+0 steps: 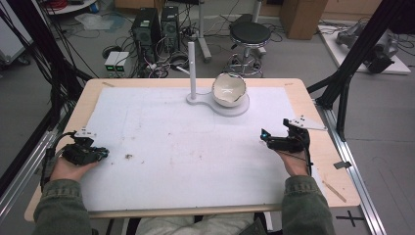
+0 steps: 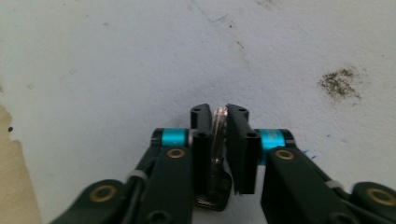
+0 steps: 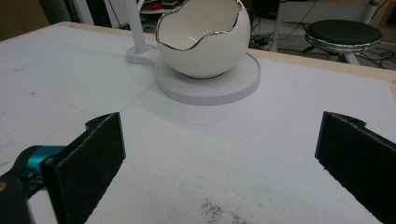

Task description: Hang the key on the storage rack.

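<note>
Colours on the table

A silvery key (image 2: 218,154) was gripped between black, teal-banded jaws; a cream, silver-rimmed egg-shaped bowl (image 3: 201,39) was seen at upper centre on a white stand (image 3: 210,84).

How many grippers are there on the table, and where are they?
2. The left gripper is near the table's left edge, shut on a small metal piece. The right gripper is near the right edge, open.

Shiny metal key (image 2: 218,154), glossy ceramic-looking bowl (image 3: 201,37) — silvery rim, matt white mat (image 1: 171,161)

Left tongs (image 2: 219,116) clamped on a silvery key (image 2: 218,154), white mat (image 2: 116,70), dark smudge (image 2: 341,83)
</note>
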`<state>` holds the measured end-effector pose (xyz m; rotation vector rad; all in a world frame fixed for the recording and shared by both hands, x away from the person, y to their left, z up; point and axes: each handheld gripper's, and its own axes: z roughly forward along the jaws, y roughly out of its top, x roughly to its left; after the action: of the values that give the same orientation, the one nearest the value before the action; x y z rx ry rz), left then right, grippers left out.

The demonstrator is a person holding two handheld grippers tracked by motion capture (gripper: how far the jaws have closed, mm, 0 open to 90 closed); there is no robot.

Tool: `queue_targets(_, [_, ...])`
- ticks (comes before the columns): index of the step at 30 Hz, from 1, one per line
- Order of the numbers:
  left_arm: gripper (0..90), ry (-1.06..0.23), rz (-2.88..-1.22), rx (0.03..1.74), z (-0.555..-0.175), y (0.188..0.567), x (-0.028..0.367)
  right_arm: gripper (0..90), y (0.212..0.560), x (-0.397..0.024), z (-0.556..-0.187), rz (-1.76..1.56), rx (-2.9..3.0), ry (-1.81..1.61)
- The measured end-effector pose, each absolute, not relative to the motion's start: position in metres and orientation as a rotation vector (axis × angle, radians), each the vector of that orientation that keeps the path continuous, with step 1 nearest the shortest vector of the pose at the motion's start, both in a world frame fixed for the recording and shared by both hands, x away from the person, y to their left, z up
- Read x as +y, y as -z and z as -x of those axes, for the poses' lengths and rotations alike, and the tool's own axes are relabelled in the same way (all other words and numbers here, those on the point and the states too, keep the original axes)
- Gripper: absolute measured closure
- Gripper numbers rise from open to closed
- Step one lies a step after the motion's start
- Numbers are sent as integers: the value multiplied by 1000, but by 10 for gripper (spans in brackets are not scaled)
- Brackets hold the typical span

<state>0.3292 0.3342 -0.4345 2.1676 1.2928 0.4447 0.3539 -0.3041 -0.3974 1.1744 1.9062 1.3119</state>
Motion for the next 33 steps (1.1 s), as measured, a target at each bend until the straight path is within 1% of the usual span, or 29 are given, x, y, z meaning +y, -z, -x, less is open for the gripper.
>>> queue_targets(14, [829, -421, -2126, 1308, -329, 431, 337, 5, 398, -303, -354, -1178, 1912, -1312])
queue_targets(24, [830, -460, -2100, 1277, -326, 423, 337, 5, 398, -303, -354, -1175, 1915, -1311])
queue_targets(33, [830, -483, -2030, 1273, -322, 415, 343, 5, 398, -303, -354, -1170, 1919, -1309])
